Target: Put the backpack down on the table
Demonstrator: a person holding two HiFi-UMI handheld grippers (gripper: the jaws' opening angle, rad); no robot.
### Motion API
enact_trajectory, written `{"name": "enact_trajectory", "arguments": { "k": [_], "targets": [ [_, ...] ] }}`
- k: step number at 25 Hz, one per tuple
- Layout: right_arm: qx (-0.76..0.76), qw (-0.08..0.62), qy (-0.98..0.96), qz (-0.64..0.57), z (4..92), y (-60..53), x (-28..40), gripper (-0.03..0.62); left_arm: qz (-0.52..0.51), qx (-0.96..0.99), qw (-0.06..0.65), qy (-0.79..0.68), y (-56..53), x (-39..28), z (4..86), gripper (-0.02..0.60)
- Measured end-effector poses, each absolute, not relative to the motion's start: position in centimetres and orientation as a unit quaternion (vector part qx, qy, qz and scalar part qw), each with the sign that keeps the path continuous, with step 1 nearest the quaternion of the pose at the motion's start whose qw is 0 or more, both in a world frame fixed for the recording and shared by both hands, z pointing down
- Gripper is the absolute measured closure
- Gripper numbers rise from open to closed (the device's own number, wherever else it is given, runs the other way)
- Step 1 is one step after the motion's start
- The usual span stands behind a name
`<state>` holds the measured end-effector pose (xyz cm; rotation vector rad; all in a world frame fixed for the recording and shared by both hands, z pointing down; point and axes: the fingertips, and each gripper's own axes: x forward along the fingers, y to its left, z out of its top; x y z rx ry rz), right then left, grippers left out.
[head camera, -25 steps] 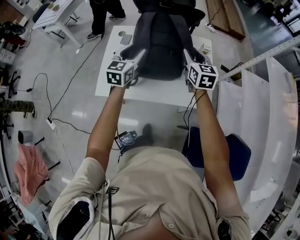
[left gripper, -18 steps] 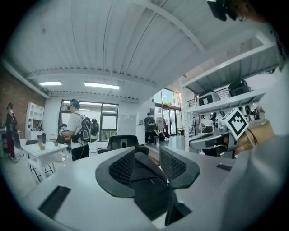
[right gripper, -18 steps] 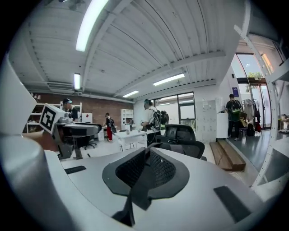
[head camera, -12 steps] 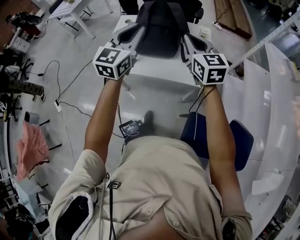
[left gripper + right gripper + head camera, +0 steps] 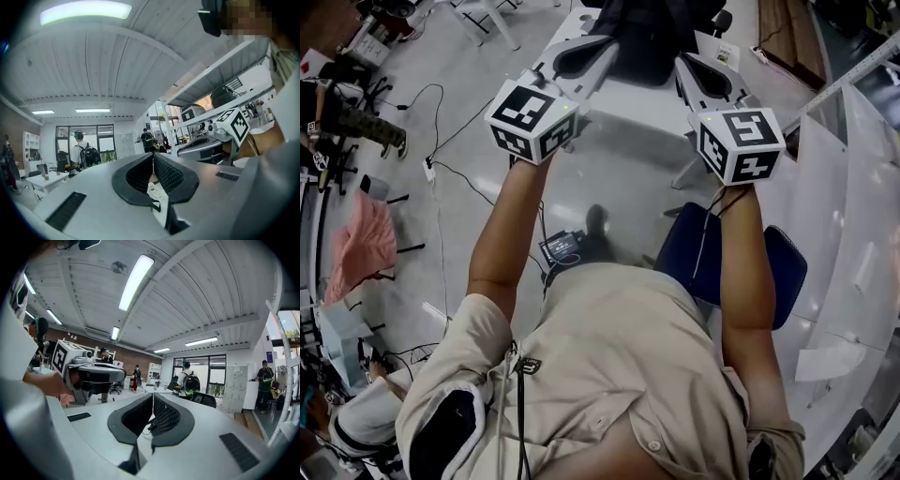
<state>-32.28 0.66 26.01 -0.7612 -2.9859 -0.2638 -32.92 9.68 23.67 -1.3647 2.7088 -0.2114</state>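
The dark backpack [image 5: 642, 37] stands on the white table [image 5: 628, 98] at the top of the head view, partly cut off by the frame edge. My left gripper [image 5: 611, 42] is raised in front of it on the left, and my right gripper [image 5: 682, 62] on the right. Both are clear of the bag. In the left gripper view the left gripper [image 5: 153, 157] is shut, with nothing between its ribbed pads [image 5: 171, 174]. The right gripper [image 5: 153, 397] is likewise shut and empty, pointing level across the room.
A blue chair [image 5: 769, 272] stands beside my right arm. Cables [image 5: 450, 173] and a pink cloth [image 5: 366, 248] lie on the floor to the left. A white panel [image 5: 853, 187] leans at the right. A person with a backpack [image 5: 190, 380] walks far off.
Both grippers have pulled back from the backpack's sides and risen, and their jaws have gone from open to shut. The backpack stays on the table.
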Motion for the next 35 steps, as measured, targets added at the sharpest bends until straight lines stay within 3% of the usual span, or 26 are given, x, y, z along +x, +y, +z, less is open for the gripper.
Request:
{"name": "enact_trajectory", "arguments": {
  "k": [8,35],
  "targets": [
    [-0.285,0.024,-0.953,-0.097,25.3,5.7,-27.0,0.563,-0.086,-0.428,0.067,0.897,13.9,-27.4,21.9,0.56],
    [-0.269,0.073,-0.953,-0.118,28.0,21.3,-17.8,0.569,-0.056,-0.444,0.007,0.894,31.9,-19.2,25.9,0.56]
  ]
}}
